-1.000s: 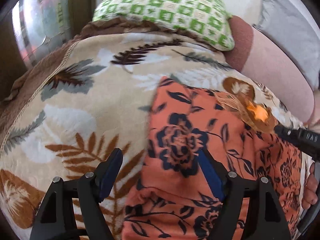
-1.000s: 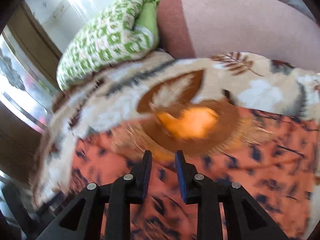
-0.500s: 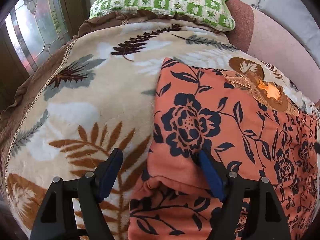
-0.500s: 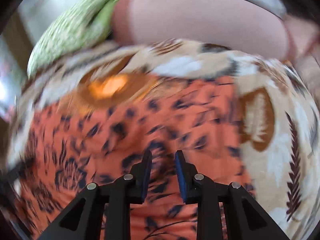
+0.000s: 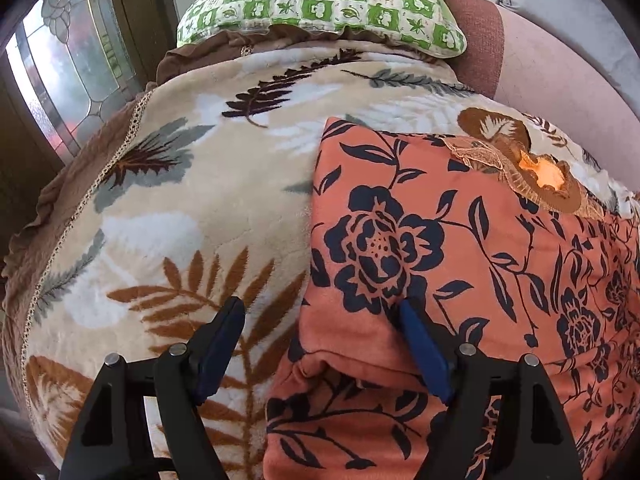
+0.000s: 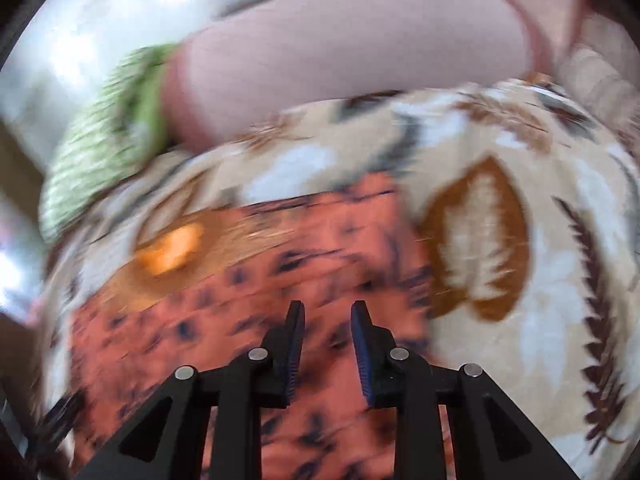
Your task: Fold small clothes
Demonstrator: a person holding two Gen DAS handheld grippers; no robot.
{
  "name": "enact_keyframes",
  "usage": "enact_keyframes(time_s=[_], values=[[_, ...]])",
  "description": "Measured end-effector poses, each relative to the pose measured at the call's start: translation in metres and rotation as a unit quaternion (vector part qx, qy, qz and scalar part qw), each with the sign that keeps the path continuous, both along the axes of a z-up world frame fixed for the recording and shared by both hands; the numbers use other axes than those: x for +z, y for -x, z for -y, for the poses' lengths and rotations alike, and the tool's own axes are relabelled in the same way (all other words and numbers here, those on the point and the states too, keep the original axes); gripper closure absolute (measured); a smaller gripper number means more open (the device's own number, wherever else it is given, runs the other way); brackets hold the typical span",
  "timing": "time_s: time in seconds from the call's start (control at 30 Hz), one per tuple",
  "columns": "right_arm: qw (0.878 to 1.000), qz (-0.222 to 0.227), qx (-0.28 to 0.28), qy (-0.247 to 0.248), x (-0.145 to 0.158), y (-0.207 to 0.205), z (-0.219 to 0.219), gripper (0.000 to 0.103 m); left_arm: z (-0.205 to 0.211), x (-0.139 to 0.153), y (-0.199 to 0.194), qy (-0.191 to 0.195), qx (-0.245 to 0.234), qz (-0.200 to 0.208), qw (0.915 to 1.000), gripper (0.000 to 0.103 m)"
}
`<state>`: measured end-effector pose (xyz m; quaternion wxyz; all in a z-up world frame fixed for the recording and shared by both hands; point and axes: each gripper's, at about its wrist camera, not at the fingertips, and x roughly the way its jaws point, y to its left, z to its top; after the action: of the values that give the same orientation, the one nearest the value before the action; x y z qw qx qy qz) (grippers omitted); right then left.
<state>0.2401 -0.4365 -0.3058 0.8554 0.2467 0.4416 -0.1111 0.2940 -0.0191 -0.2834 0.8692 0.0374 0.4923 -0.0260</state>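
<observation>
1. The left gripper (image 5: 320,320) is held wide apart, empty; the orange floral garment (image 5: 460,248), spread on the leaf-print blanket (image 5: 180,200), has its folded edge between the fingers, to be pinched squarely.
2. The right gripper (image 6: 327,320) is narrowly parted, empty, above the garment; blur advises steadying.

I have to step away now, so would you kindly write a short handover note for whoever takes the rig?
Left tongs: open, empty, straddling the left edge of the orange floral garment.
Right tongs: slightly open, empty, over the garment; that view is blurred.
Garment lies on the leaf-print blanket, its near edge already turned over in a fold; brown embroidered neckline at the far side.
Left: remaining folds.
</observation>
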Motion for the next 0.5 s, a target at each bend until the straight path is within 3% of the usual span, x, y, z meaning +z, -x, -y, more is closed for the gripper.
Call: enact_keyframes(time_s=[0.07, 0.13, 0.17, 0.23, 0.33, 0.5], values=[[0.999, -0.029, 0.024, 0.008, -0.009, -0.002, -0.016, 0.075, -0.003, 0.001, 0.002, 0.001, -0.001, 0.000, 1.0000, 0.022], [0.995, -0.089, 0.040, -0.004, -0.034, 0.000, -0.022, 0.076, -0.007, 0.003, 0.005, 0.005, -0.002, -0.002, 1.0000, 0.022], [0.997, -0.070, 0.041, 0.005, -0.035, 0.007, -0.022, 0.076, -0.009, 0.003, 0.007, 0.009, -0.005, -0.002, 0.9999, 0.022], [0.996, -0.075, 0.041, 0.013, -0.023, 0.019, -0.023, 0.076, -0.014, 0.008, 0.017, 0.013, -0.013, 0.005, 0.9998, 0.022], [0.998, -0.056, 0.041, -0.007, 0.006, 0.051, -0.018, 0.076, -0.021, 0.019, 0.040, 0.009, -0.033, 0.017, 0.9993, 0.022], [0.999, -0.019, 0.040, 0.003, 0.061, 0.137, 0.006, 0.074, -0.048, 0.035, 0.097, 0.026, -0.031, 0.037, 0.9985, 0.022]])
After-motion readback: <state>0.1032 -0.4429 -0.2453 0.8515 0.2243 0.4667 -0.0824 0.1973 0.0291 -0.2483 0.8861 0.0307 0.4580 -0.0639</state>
